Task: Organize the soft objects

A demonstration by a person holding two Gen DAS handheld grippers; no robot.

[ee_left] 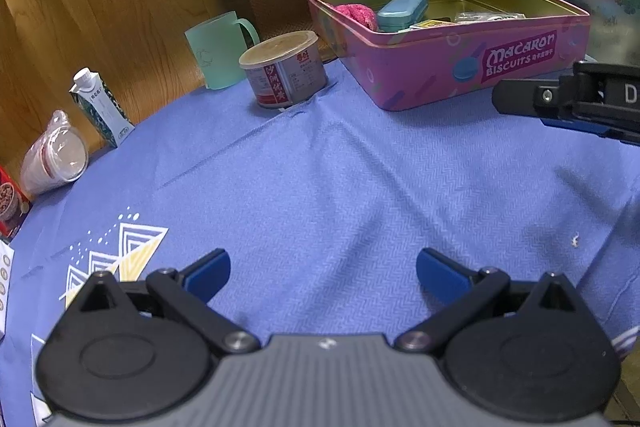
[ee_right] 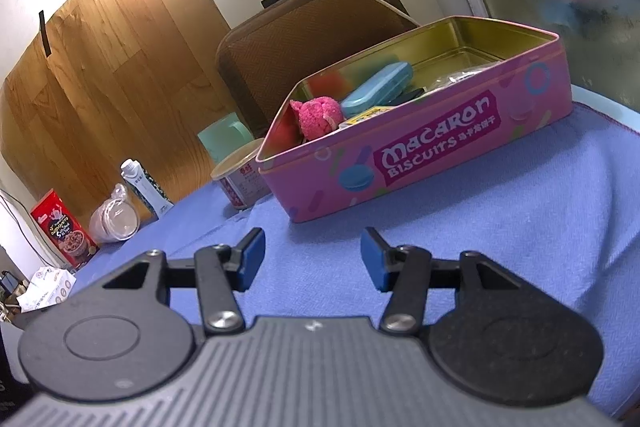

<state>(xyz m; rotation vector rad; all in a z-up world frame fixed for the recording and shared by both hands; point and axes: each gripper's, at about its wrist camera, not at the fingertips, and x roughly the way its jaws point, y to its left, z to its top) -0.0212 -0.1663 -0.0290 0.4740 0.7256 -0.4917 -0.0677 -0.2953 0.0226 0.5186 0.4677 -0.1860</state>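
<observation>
Over the blue-clothed desk (ee_left: 340, 167), your left claw (ee_left: 323, 273) and right claw (ee_right: 313, 259) both gape empty. Judging by the pink plush (ee_right: 316, 115) already in the Macaron biscuit tin (ee_right: 460, 147), no soft item remains outside; withdraw clear of its rim.

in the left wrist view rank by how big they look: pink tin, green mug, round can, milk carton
1. pink tin
2. green mug and round can look alike in size
3. milk carton, though it sits farther off

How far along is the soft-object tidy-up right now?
Done: a pink fuzzy item already lies in the macaron tin beside a teal case. In hand: nothing; the left claw and right claw are both open over bare blue tablecloth. Left: no loose soft object shows on the cloth.
</observation>
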